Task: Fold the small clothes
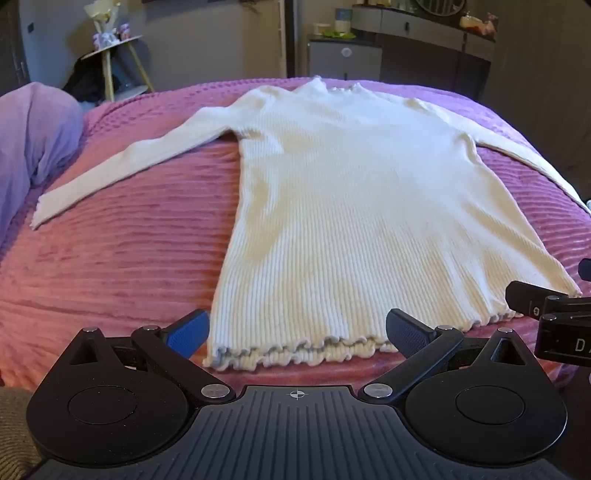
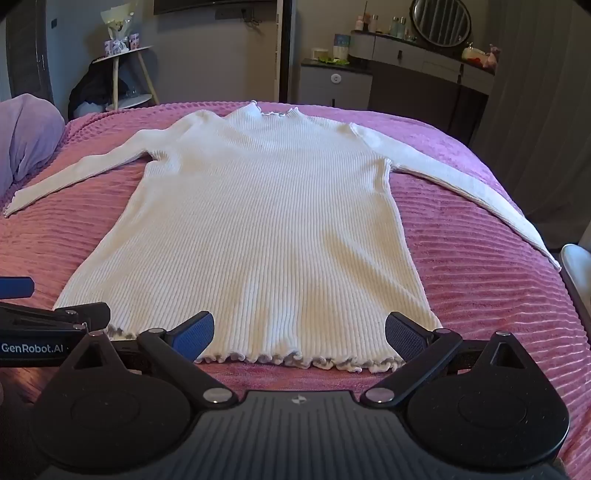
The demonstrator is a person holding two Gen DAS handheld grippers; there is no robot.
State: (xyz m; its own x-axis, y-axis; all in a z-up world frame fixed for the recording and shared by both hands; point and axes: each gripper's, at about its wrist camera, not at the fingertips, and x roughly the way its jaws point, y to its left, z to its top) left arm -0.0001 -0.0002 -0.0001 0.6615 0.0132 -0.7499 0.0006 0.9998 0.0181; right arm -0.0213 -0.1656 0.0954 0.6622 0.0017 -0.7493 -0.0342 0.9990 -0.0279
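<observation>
A cream ribbed long-sleeved top lies flat on a pink bedspread, neck at the far end, both sleeves spread out to the sides, frilled hem nearest me. My left gripper is open, just above the hem's left half. My right gripper is open, over the hem's right half of the top. The right gripper's body shows at the right edge of the left wrist view; the left gripper's body shows at the left edge of the right wrist view. Neither holds cloth.
A lilac pillow lies at the bed's left side. Beyond the bed stand a small round side table, a grey cabinet and a dresser with an oval mirror. The bed drops off at right.
</observation>
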